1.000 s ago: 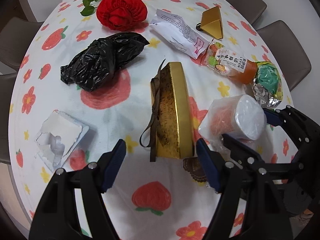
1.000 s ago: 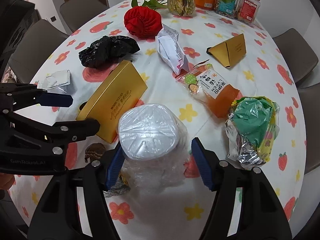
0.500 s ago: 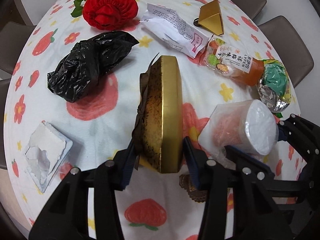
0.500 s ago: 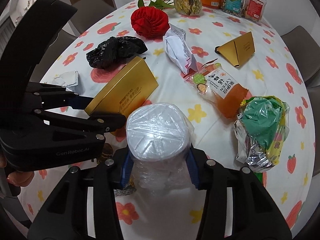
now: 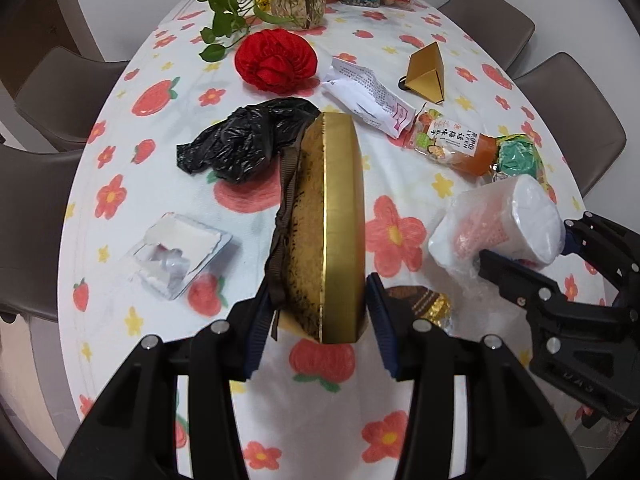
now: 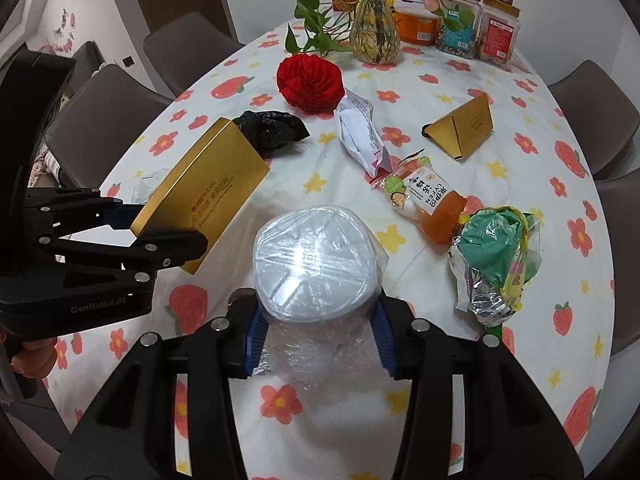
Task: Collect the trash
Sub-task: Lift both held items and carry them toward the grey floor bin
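Note:
My left gripper [image 5: 318,320] is shut on a flat gold box [image 5: 328,224] with a brown ribbon, held on edge above the flowered tablecloth; the same gold box [image 6: 204,196] shows at the left of the right wrist view. My right gripper [image 6: 316,330] is shut on a white plastic-wrapped cup [image 6: 316,264], lifted off the table; that cup [image 5: 500,228] also shows at the right of the left wrist view. On the table lie a black bag [image 5: 244,144], a white wrapper [image 5: 368,96], an orange snack packet [image 6: 424,196], a green-and-foil wrapper [image 6: 496,260] and a clear tray [image 5: 176,256].
A red paper flower [image 5: 276,60], a gold triangular box [image 5: 426,74], a glass vase [image 6: 374,26] with vines and several jars [image 6: 460,26] stand at the far end. A small brown-and-gold wrapper [image 5: 420,304] lies below the held box. Grey chairs [image 5: 64,92] ring the table.
Both grippers went from open to shut on their objects, then rose: the gold box and the wrapped cup have come up off the tablecloth, and more of the far table end shows.

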Demonstrator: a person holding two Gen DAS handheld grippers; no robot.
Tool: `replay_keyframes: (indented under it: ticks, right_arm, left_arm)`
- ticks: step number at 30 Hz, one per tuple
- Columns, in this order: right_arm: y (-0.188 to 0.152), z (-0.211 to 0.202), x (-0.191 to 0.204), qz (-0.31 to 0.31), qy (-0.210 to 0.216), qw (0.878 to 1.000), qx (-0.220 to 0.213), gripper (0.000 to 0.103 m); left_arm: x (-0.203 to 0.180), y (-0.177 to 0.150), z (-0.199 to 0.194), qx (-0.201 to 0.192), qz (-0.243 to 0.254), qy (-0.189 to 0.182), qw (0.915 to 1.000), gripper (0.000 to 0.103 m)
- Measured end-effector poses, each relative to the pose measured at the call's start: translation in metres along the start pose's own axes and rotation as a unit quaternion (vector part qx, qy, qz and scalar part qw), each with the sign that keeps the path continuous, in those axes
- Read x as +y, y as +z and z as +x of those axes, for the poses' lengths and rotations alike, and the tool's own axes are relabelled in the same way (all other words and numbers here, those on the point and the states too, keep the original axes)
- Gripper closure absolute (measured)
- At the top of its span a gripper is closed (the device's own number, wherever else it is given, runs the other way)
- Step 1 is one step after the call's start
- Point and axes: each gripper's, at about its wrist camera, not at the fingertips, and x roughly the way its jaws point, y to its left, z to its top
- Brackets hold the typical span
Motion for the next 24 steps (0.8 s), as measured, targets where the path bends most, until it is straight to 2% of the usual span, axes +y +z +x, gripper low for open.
replay_keyframes:
  ticks: [6,13,19,24]
  right_arm:
    - [-0.006,-0.027,0.018,-0.02,0.012,1.0,-0.019,0.059]
    - [-0.016,-0.042,0.064,-0.073,0.05,0.996,-0.026,0.059]
    - [-0.024,-0.042,0.127,-0.135,0.101,0.985,-0.019,0.059]
    - [-0.029,-0.044,0.194,-0.19,0.149,0.97,-0.011,0.059]
  left_arm:
    - [0.011,-0.038,-0.037,-0.017,-0.029,0.02,0.9992,0.057]
    - [0.039,-0.098,-0.074,-0.03,-0.098,0.045,0.9937,0.057]
    - [0.074,-0.16,-0.102,-0.037,-0.18,0.076,0.98,0.057]
    - [0.111,-0.218,-0.13,-0.045,-0.256,0.102,0.9603,0.057]
